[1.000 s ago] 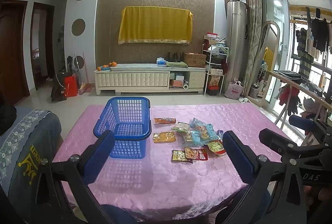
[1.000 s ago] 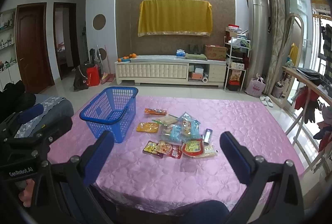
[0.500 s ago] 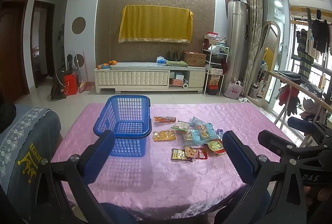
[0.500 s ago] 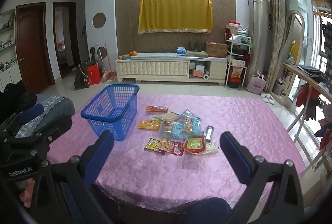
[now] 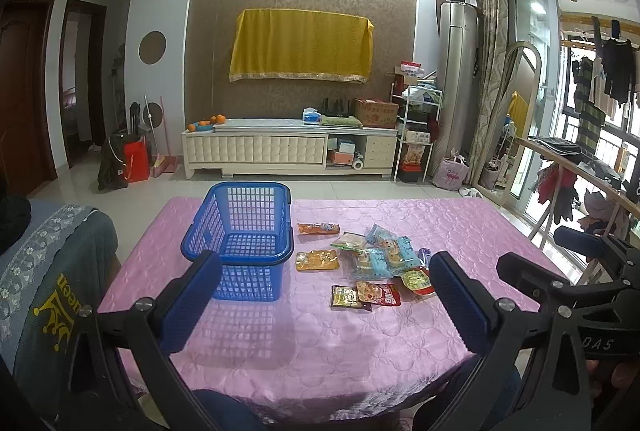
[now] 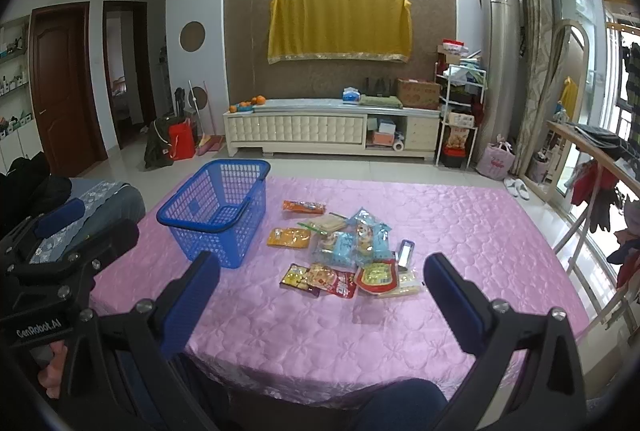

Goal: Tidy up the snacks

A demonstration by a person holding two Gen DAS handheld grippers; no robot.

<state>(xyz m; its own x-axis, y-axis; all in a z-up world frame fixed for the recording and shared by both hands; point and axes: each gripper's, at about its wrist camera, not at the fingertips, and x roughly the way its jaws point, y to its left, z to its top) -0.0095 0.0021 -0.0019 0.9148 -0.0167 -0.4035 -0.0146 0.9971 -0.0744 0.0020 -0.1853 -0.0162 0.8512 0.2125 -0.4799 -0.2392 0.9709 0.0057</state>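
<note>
- Left gripper hovering over the near table edge, fingers spread wide, gripping nothing.
- Right gripper hanging level with it, fingers likewise wide apart and bare; probably held apart in readiness for a first pick.
- Both aiming forward along the table, likely for keeping basket and snacks in sight together.
- Basket standing upright on the pink cloth, left of the snacks, nothing showing inside; open top facing up, so packets could be dropping straight in.
- Snacks lying flat in a loose cluster just right of the basket, several overlapping, none in it yet.
- Orange packet sitting nearest the basket, apart from the pile; long orange packet lying farther back, also alone.
- Light-blue packets heaping in the middle, partly covering each other.
- Red packet and dark packet lying closest to the grippers, touching, edges free on the near side.
- Judging the task as barely begun: everything still out on the cloth.
- Guessing the near pair as the easiest start; thin flat packets calling for a low, edge-on pinch, with slipping as a risk.
- Overlapped blue ones risking dragging neighbours when lifted.
</note>
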